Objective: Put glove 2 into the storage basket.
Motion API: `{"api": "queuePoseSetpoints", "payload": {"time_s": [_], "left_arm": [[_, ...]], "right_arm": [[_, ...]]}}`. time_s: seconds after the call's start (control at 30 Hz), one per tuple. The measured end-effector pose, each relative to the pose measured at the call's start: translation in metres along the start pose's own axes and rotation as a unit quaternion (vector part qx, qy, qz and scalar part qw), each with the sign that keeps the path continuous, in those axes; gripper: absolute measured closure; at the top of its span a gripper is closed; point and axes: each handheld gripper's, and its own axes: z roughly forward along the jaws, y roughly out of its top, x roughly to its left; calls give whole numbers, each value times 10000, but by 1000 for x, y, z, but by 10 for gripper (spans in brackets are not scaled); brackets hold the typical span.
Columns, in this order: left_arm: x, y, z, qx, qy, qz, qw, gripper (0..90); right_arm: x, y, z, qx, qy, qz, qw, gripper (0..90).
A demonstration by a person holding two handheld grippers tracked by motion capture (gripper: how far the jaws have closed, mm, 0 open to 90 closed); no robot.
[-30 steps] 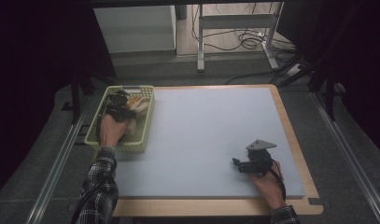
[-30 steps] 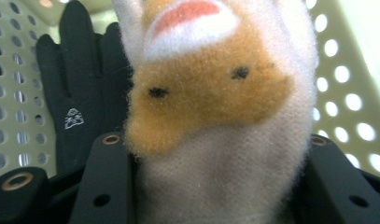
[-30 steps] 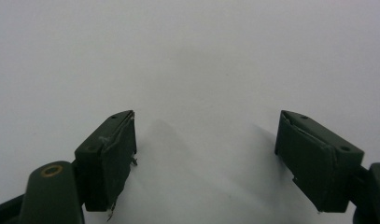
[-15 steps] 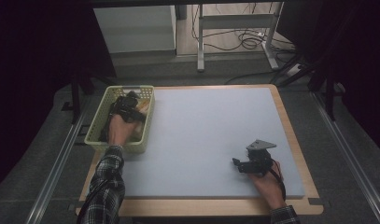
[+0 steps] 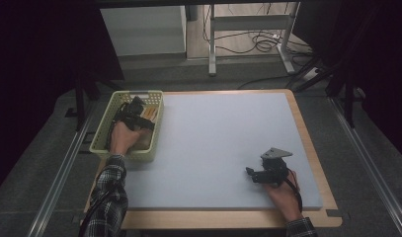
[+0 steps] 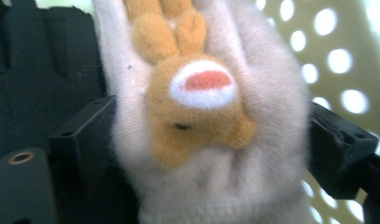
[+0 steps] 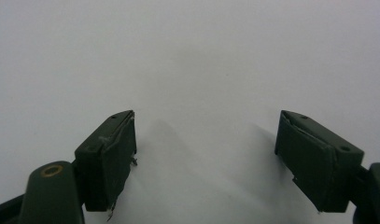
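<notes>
Left gripper (image 5: pixel 135 109) in the basket (image 5: pixel 100 139), plush toy (image 6: pixel 204 121) between its jaws.

My left jaws have just been opening — the beige-and-orange plush sits between them, filling the gap; I can't tell if the pads still press it. The basket is at 9 o'clock on the table (image 5: pixel 228 143). My right gripper (image 5: pixel 255 174) rests at 4 o'clock on the grey mat, jaws spread — nothing between them.

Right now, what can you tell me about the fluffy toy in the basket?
The fluffy cream plush toy has an orange-tan patch with a white-and-red spot and two orange tufts above. It looks soft and furry. It sits inside the pale green holed plastic basket, between the left gripper's black fingers, which have just opened.
</notes>
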Motion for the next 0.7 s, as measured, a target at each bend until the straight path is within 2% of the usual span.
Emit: {"api": "queuePoseSetpoints", "payload": {"time_s": [0.1, 0.13, 0.17, 0.2, 0.23, 0.27, 0.37, 0.5, 0.57, 0.6, 0.63, 0.7], "left_arm": [[1, -1, -14, -213, -123, -2, 9997, 125], [1, -1, -14, -213, -123, -2, 9997, 130], [1, -2, -27, -390, -116, -2, 9992, 141], [1, -2, -27, -390, -116, -2, 9992, 153], [1, -3, -33, -484, -79, -8, 9988, 153], [3, -4, -41, -572, -28, -37, 9984, 242], [9, -6, -47, -639, 263, -40, 9976, 413], [19, -11, -40, -557, 472, -92, 9973, 652], [22, -13, -28, -382, 564, -139, 9976, 715], [22, -13, -28, -382, 564, -139, 9976, 739], [24, -14, -18, -281, 542, -157, 9980, 750], [22, -13, -9, -198, 581, -160, 9980, 768]], "right_arm": [[0, 0, 0, 2, 1, 4, 10000, 202], [0, 0, 0, 2, 1, 4, 10000, 202], [0, 0, 0, 1, -2, 0, 10000, 202], [0, 0, 0, 1, -2, 0, 10000, 202], [0, 0, 0, 0, -2, -1, 10000, 202], [0, 0, 0, 1, -2, -1, 10000, 202], [0, 0, 0, 0, -3, -2, 10000, 202], [0, 0, 0, 4, 0, 4, 10000, 202], [0, 0, 0, 4, 0, 5, 10000, 202], [0, 0, 0, 4, 0, 5, 10000, 202], [0, 0, 0, 4, 0, 4, 10000, 202], [0, 0, 0, 3, 2, 6, 10000, 202]]}}
